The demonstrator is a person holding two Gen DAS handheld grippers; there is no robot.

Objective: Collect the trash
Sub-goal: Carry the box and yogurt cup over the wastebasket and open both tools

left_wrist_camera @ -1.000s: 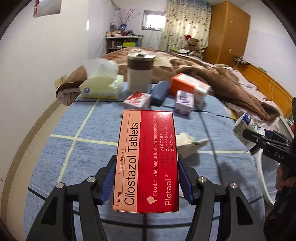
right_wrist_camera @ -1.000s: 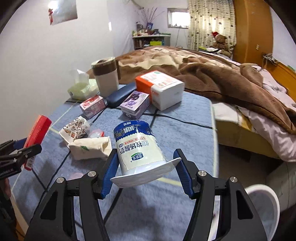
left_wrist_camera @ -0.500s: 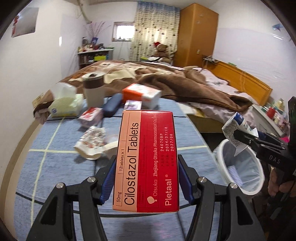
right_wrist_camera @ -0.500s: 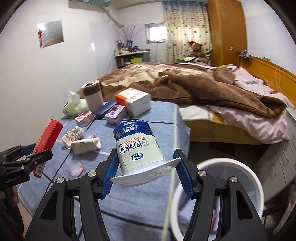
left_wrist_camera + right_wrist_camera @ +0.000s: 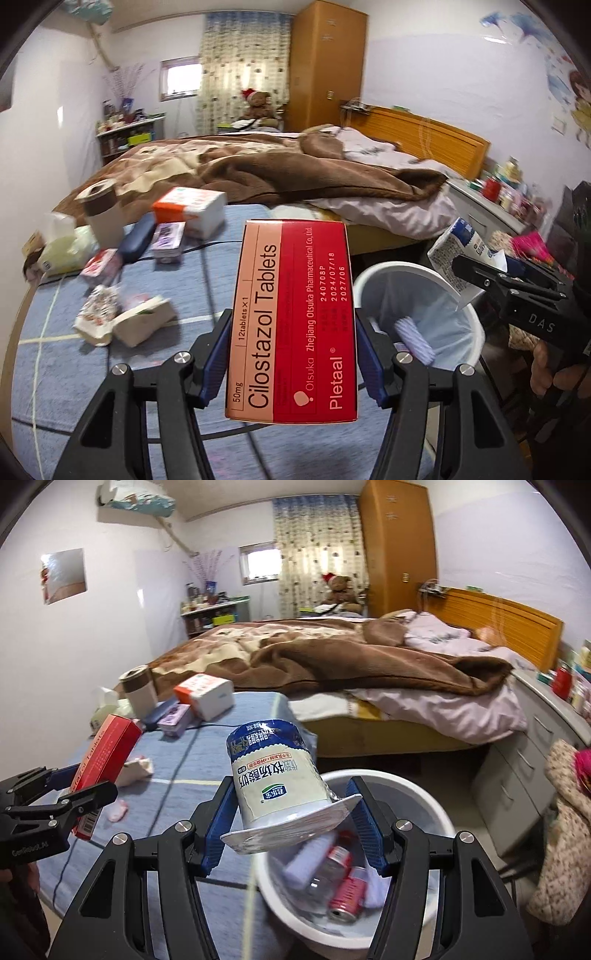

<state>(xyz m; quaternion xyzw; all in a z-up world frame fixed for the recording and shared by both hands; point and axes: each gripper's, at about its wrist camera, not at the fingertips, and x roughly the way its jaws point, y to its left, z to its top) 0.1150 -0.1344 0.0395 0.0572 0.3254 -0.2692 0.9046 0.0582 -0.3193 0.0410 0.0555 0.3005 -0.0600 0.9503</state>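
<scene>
My left gripper [image 5: 291, 354] is shut on a red Cilostazol tablet box [image 5: 293, 317], held over the edge of the blue table beside the white trash bin [image 5: 417, 314]. My right gripper [image 5: 291, 830] is shut on a white-and-blue yogurt cup [image 5: 280, 779], held upside down above the bin [image 5: 436, 853]. The bin holds bottles, a red can and a purple item. The left gripper with the red box also shows in the right wrist view [image 5: 96, 771]. The right gripper with the cup shows at the right of the left wrist view [image 5: 461, 266].
On the blue table [image 5: 66, 365] lie crumpled wrappers [image 5: 122, 317], small cartons, an orange-and-white box [image 5: 190, 212], a brown-lidded cup [image 5: 101, 218] and a tissue pack. A bed with a brown blanket [image 5: 332, 657] lies behind. Grey drawers [image 5: 524, 771] stand to the right.
Both grippers have swung right from over the table toward the bin, each still holding its item. The bin now sits under the yogurt cup and beside the red box.
</scene>
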